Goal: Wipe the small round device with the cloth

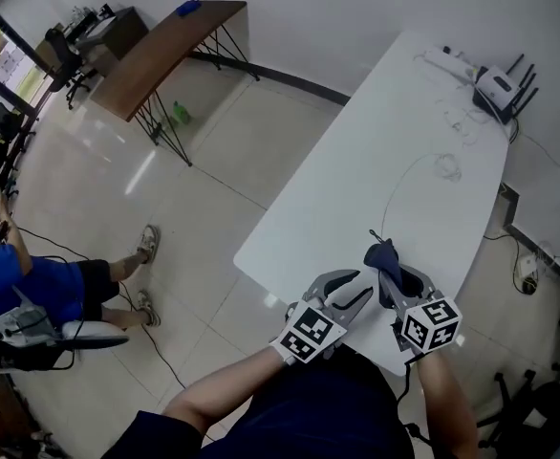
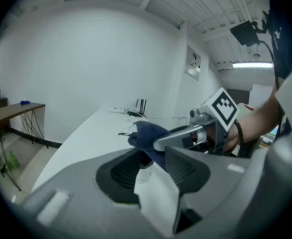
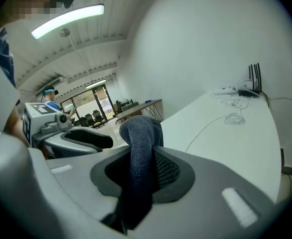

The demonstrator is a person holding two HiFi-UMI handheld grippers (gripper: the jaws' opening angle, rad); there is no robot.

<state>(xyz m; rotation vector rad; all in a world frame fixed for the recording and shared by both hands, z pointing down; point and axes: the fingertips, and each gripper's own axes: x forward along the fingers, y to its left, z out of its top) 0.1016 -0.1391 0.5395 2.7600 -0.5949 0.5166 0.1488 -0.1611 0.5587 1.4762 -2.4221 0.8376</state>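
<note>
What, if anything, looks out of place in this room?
A green thing lies on the floor by the brown table's legs, apart from everything else. A thin cable trails loose across the white table.

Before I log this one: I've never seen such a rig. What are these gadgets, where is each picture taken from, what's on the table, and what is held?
No robot: a person holds a grey two-jaw gripper in each hand, each with a marker cube. The head view looks down from the person's head; the gripper views ride on the grippers, looking along their jaws. The right gripper is clamped on a dark blue cloth. The left gripper has a small pale object with a dark top between its jaws; grip unclear. The long white table carries a white router with black antennas and thin cables.
</note>
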